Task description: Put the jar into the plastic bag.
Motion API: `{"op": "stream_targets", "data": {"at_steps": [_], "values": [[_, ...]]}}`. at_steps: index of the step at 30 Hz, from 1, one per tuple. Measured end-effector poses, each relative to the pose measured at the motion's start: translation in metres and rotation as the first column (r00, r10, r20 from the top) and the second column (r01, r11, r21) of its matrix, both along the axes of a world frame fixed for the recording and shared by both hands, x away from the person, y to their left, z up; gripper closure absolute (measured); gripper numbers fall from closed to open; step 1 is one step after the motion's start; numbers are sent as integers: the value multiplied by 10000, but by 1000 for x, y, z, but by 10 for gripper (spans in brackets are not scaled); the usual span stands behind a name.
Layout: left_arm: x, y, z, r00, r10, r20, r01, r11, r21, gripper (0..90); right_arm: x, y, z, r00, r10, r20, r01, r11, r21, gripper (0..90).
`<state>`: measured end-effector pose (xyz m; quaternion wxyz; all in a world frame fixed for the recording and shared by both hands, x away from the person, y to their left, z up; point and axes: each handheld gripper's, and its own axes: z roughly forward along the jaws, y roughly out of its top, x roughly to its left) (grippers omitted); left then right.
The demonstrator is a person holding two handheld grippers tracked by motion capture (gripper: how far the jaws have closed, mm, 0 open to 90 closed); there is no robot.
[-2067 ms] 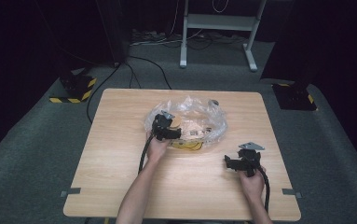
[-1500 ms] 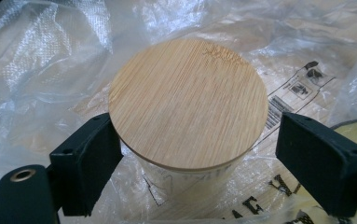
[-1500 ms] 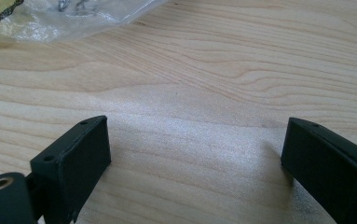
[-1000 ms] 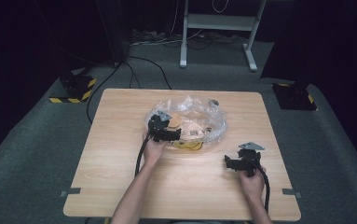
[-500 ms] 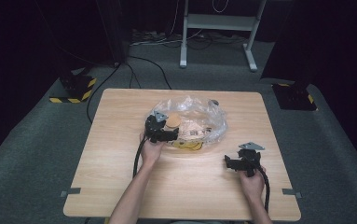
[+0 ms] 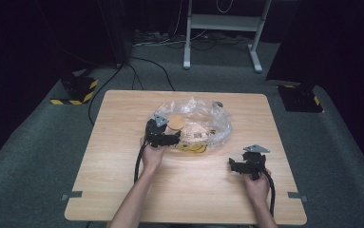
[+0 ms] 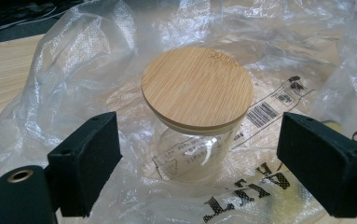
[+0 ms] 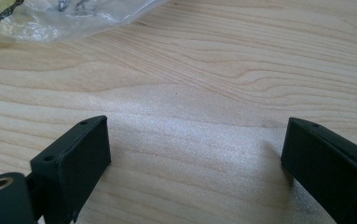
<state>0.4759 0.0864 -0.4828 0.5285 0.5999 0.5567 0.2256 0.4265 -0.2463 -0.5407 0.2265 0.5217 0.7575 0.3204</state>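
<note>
A: Where is the left gripper (image 6: pixel 164 137)?

B: At the near edge of the clear plastic bag (image 6: pixel 203 121), which lies crumpled toward the far middle of the table (image 6: pixel 122 156). In the left gripper view its black fingers (image 7: pixel 85 163) stand wide apart, one on each side of a glass jar (image 7: pixel 192 151), and they grip nothing.

A: Is the jar upright?

B: Yes, it stands upright on the plastic, with a round wooden lid (image 7: pixel 197 87) on top. The fingers are beside the glass, not touching it. Printed labels and a barcode show through the plastic just behind the jar.

A: And the right gripper (image 6: pixel 241 166)?

B: It sits over bare wood toward the near right of the table, well apart from the bag. Its fingers (image 8: pixel 73 163) are spread wide too, with only wood grain between them. A corner of the bag shows at the top left of the right gripper view.

A: Anything around the table?

B: Grey carpet, cables (image 6: pixel 146 64) on the floor, and a white metal stand (image 6: pixel 222 28) beyond the far edge.
</note>
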Motion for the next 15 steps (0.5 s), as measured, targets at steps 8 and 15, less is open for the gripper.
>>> {"op": "stream_targets", "data": {"at_steps": [8, 15], "values": [[-4, 1, 2, 10000, -3, 74, 4, 10000, -61, 136, 0, 0, 0, 10000, 3, -2, -3, 10000, -1, 79], [-10, 6, 5, 9998, 55, 178, -52, 9998, -168, 138, 0, 0, 0, 10000, 4, -2, -4, 10000, -2, 79]]}}
